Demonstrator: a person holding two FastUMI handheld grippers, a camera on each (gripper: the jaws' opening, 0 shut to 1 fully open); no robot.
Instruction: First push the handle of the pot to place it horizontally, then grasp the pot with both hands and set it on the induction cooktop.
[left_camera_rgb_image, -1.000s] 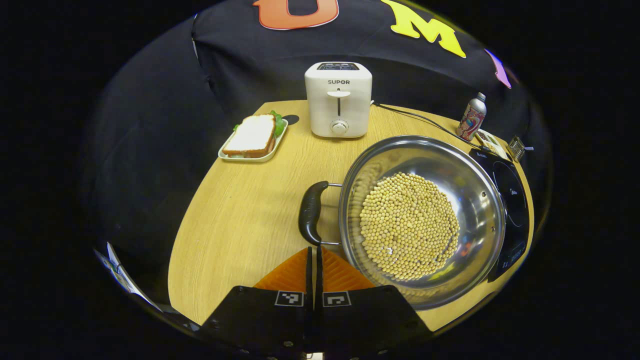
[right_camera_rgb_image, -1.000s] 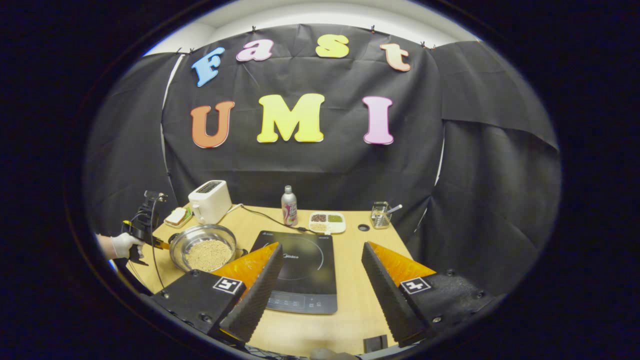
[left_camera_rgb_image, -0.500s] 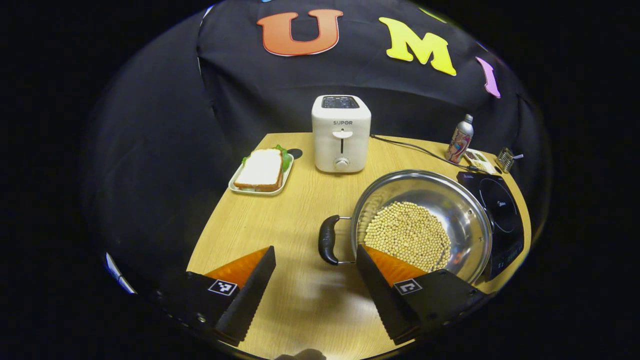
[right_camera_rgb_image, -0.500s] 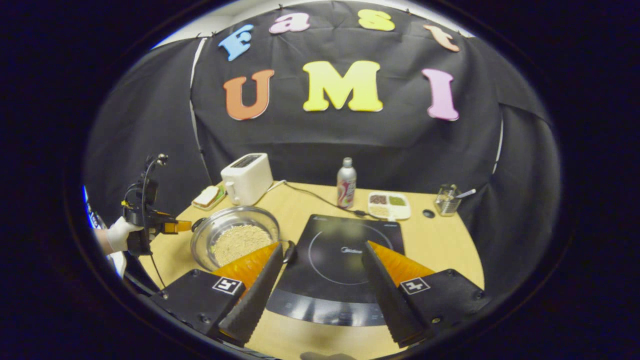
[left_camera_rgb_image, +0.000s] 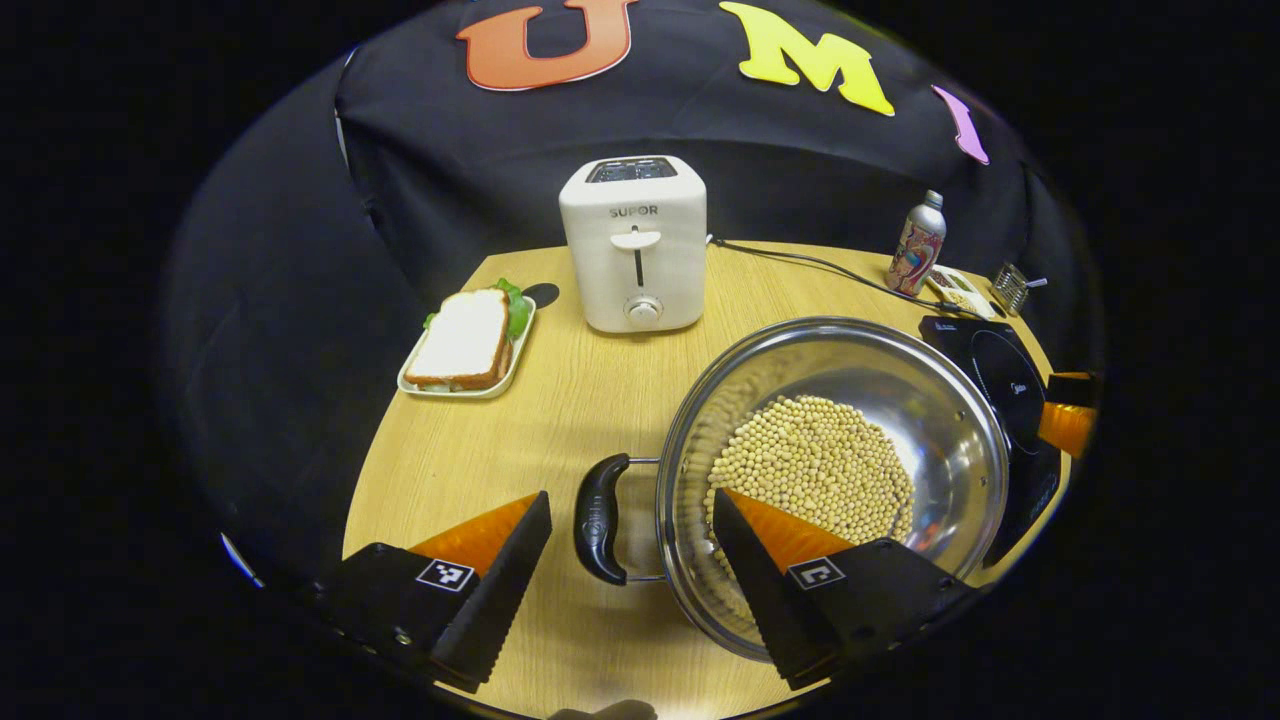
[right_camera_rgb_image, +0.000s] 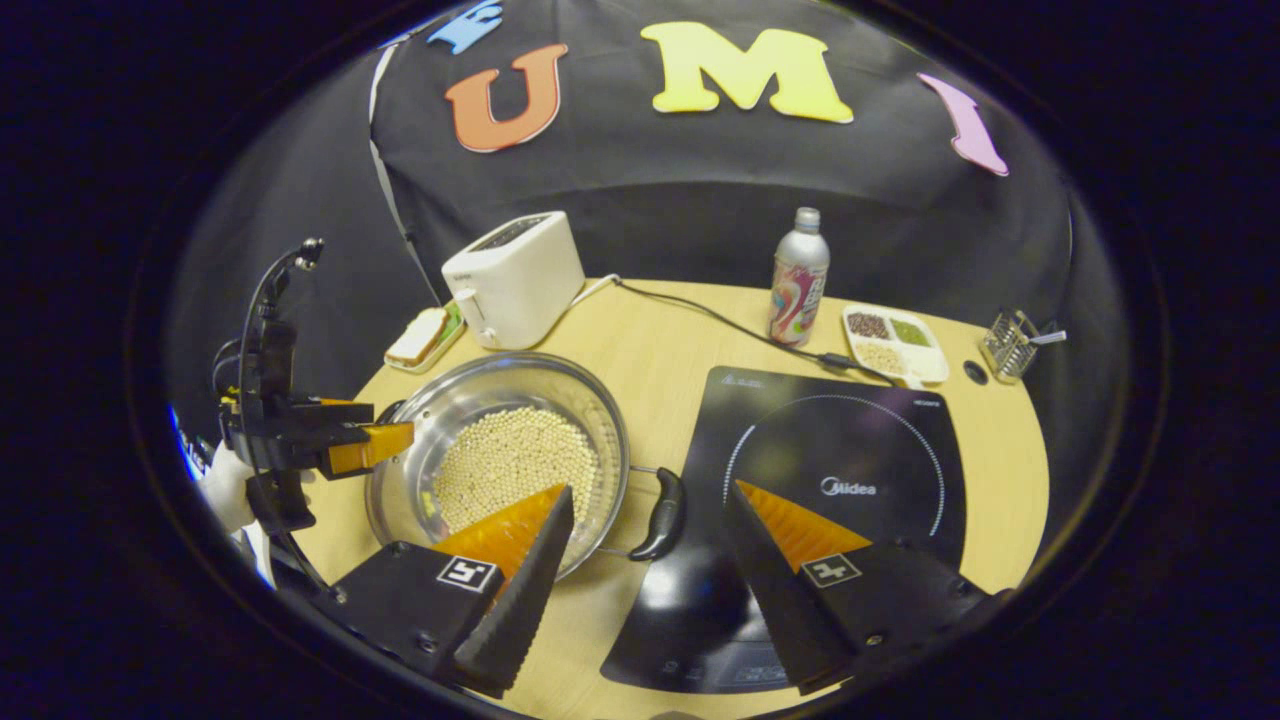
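Note:
A steel pot (left_camera_rgb_image: 900, 370) holding soybeans (left_camera_rgb_image: 815, 465) sits on the wooden table (left_camera_rgb_image: 560, 410), just left of the black induction cooktop (right_camera_rgb_image: 840, 440). In the left gripper view, my left gripper (left_camera_rgb_image: 630, 500) is open, and the pot's black left handle (left_camera_rgb_image: 598, 520) lies between its fingers without touching them. In the right gripper view, my right gripper (right_camera_rgb_image: 650, 492) is open around the pot's black right handle (right_camera_rgb_image: 663, 515), which overhangs the cooktop's edge. The same view shows the pot (right_camera_rgb_image: 500, 385) and, beyond it, the left gripper (right_camera_rgb_image: 365, 445) in a gloved hand (right_camera_rgb_image: 225, 490).
A white toaster (left_camera_rgb_image: 635, 250) stands behind the pot, its cable running towards the cooktop. A sandwich on a plate (left_camera_rgb_image: 465, 345) lies at the back left. A bottle (right_camera_rgb_image: 797, 275), a divided tray of beans (right_camera_rgb_image: 895, 345) and a small metal rack (right_camera_rgb_image: 1010, 345) stand behind the cooktop.
My left gripper was shut a second ago; it has opened and moved in around the left handle. My right gripper has dropped and advanced to the right handle.

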